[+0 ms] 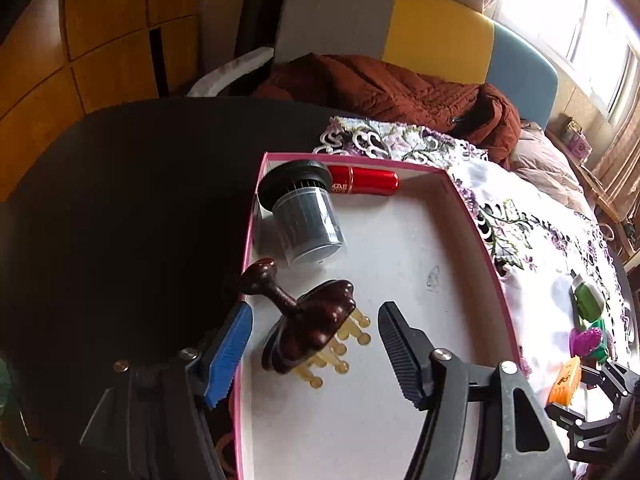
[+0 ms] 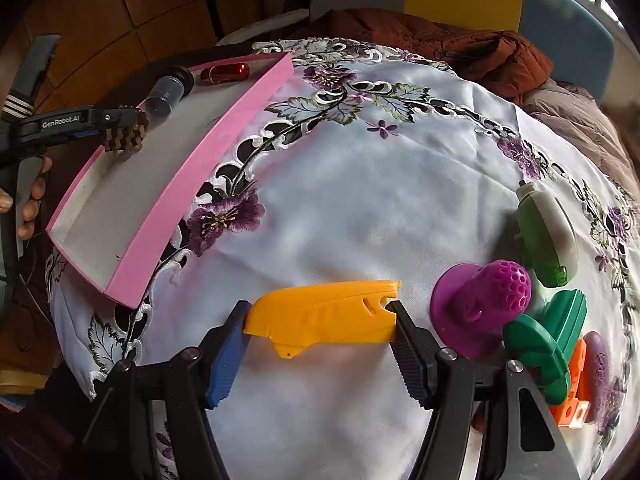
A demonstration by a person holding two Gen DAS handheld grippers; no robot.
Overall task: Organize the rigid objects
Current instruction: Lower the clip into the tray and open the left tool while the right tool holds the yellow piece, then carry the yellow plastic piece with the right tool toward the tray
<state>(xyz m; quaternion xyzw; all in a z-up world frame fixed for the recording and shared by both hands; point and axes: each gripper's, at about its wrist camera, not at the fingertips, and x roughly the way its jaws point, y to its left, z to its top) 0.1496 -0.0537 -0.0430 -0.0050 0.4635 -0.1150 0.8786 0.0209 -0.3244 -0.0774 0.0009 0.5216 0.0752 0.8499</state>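
Left gripper (image 1: 316,344) wide open around dark wooden massage brush (image 1: 308,328), lying inside pink cardboard box (image 1: 476,232). Right gripper (image 2: 320,320) pinching long yellow plastic piece (image 2: 324,312) on flowered cloth (image 2: 360,184). Lift straight, carry gently, drop in box.

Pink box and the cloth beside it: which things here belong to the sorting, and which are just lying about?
Part of the job:
pink box
wooden massager, red tube and grey jar in it
yellow piece in the right gripper
purple piece, green piece, green-and-white gadget, orange piece
left gripper, open

Just lying about:
brown jacket
embroidered cloth
chair
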